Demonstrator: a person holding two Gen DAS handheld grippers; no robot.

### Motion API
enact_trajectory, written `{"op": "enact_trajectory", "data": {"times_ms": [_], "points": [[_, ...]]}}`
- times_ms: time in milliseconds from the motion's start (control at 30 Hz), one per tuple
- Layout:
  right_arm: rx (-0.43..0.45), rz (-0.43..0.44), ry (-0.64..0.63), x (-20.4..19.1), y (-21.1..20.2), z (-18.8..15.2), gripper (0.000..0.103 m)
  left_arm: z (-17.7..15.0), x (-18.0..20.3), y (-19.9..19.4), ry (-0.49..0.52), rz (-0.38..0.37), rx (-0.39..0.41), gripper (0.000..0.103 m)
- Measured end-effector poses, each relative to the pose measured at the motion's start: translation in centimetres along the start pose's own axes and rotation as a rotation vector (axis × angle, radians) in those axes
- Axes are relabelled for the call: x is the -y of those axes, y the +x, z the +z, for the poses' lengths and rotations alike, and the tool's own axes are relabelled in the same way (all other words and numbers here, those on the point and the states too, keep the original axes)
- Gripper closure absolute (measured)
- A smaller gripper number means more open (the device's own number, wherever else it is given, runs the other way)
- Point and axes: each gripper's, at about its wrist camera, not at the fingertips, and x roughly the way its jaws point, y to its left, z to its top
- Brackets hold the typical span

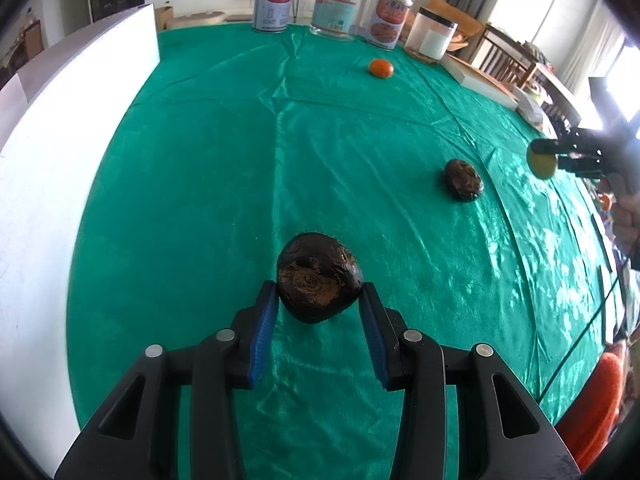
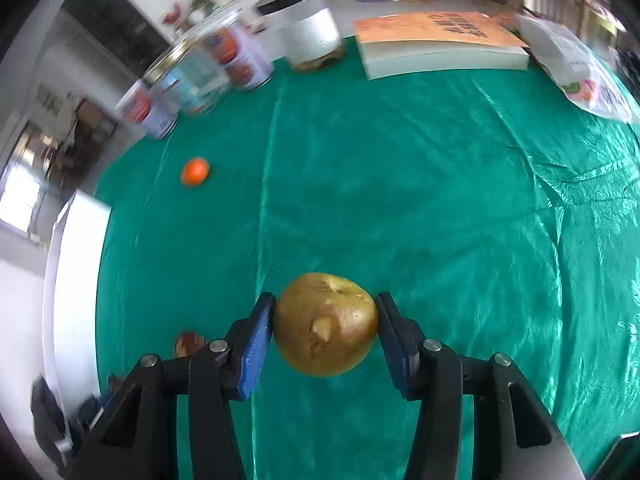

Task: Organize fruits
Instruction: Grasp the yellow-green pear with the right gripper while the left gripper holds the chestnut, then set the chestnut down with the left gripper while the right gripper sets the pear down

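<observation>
Left wrist view, foreground: left gripper, black body with blue pads, closed on dark brown round fruit; both pads in contact with its sides, fruit at or just above wrinkled green satin tablecloth. Second dark brown wrinkled fruit lying on cloth, well apart to the right. Small orange tangerine far back, near row of two printed cans, clear glass jar and black-lidded white jar. White board along left edge. Right gripper at right edge, clamping yellow-green fruit above cloth.

Right wrist view, centre bottom: right gripper, jaws closed on olive-yellow round fruit, pads pressed against both sides, stem dimple facing up. Tangerine on cloth, far left. Pale thick book at far edge. Containers blurred.
</observation>
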Motion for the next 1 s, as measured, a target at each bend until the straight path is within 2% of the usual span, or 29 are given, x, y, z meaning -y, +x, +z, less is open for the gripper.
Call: {"op": "enact_trajectory", "data": {"times_ms": [133,233,333,433,500,533,567,633,733,900,1000], "points": [[-0.108,-0.057,-0.275,-5.6,-0.4,-7.2,0.052,-1.6,0.9,-0.9,0.017,-0.024,-0.028,0.061],[-0.09,-0.083,-0.369,-8.0,0.2,-12.2,0.052,-3.1,1.7,-1.2,0.036,-0.026,-0.04,0.061],[-0.007,-0.094,-0.351,-8.6,1.3,-15.0,0.052,-4.4,2.1,-0.9,0.046,-0.003,-0.041,0.061],[0.107,-0.096,-0.298,-8.7,1.7,-16.4,0.052,-5.1,2.5,-1.0,0.064,0.023,-0.005,0.06],[0.144,-0.049,-0.223,-8.2,1.4,-16.9,0.049,-5.3,2.5,-1.1,0.059,0.025,0.011,0.058],[0.145,-0.03,-0.19,-7.7,1.4,-17.3,0.041,-5.4,2.5,-1.1,0.052,0.025,0.017,0.048],[0.157,-0.031,-0.167,-7.6,1.4,-17.4,0.031,-5.5,2.4,-1.1,0.049,0.031,0.021,0.03],[0.193,-0.054,-0.151,-7.2,0.9,-18.6,0.022,-5.9,2.3,-1.3,0.046,0.059,0.034,0.016],[0.209,-0.099,-0.159,-6.8,1.0,-20.7,0.019,-6.7,1.8,-1.2,0.052,0.059,0.03,0.014],[0.262,-0.202,-0.211,-7.6,1.2,-23.3,0.004,-7.7,2.4,-1.1,0.116,0.141,0.045,0.008],[0.286,-0.206,-0.2,-7.6,1.2,-23.7,0.0,-7.8,2.6,-0.8,0.122,0.144,0.052,0.003]]}}
